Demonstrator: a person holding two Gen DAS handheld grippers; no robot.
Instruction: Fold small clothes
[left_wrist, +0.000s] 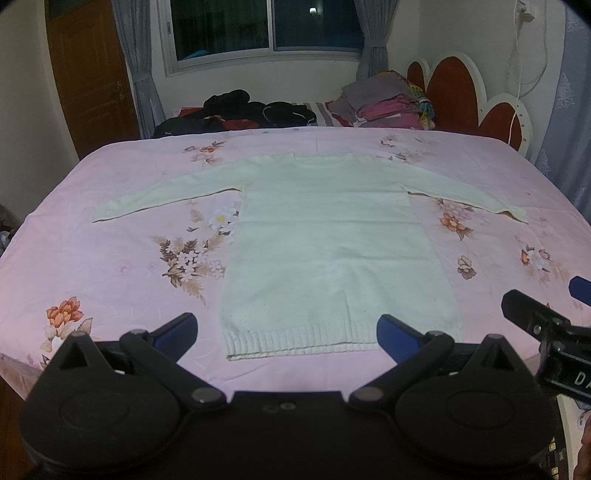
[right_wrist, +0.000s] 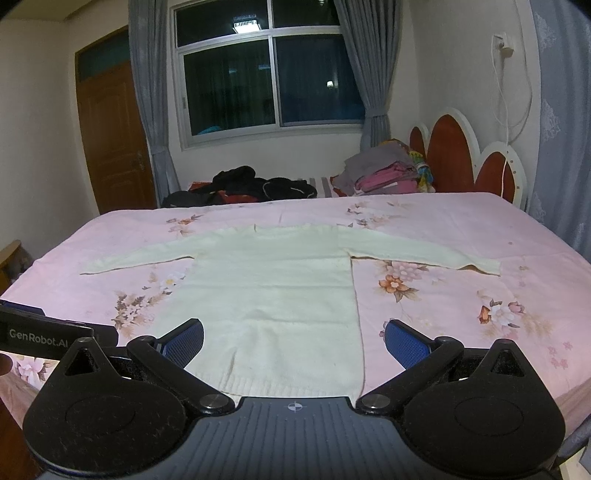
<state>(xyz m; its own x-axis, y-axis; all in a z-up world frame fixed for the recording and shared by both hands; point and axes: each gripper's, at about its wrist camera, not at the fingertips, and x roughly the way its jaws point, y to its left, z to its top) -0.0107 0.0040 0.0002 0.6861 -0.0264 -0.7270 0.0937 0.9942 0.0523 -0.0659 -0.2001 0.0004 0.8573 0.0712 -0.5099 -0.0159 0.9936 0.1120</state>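
Observation:
A cream knitted sweater (left_wrist: 328, 240) lies flat on the pink floral bedsheet (left_wrist: 110, 258), sleeves spread out left and right, ribbed hem nearest me. My left gripper (left_wrist: 286, 334) is open and empty, held just above the hem at the bed's near edge. The sweater also shows in the right wrist view (right_wrist: 273, 295). My right gripper (right_wrist: 293, 341) is open and empty above the hem's right part. It appears at the right edge of the left wrist view (left_wrist: 546, 317).
Dark clothes (left_wrist: 240, 110) are heaped at the far side of the bed. A stack of folded colourful clothes (left_wrist: 384, 103) sits by the red and white headboard (left_wrist: 465, 96). A wooden door (left_wrist: 88, 74) is at the far left, a window (right_wrist: 266, 77) behind.

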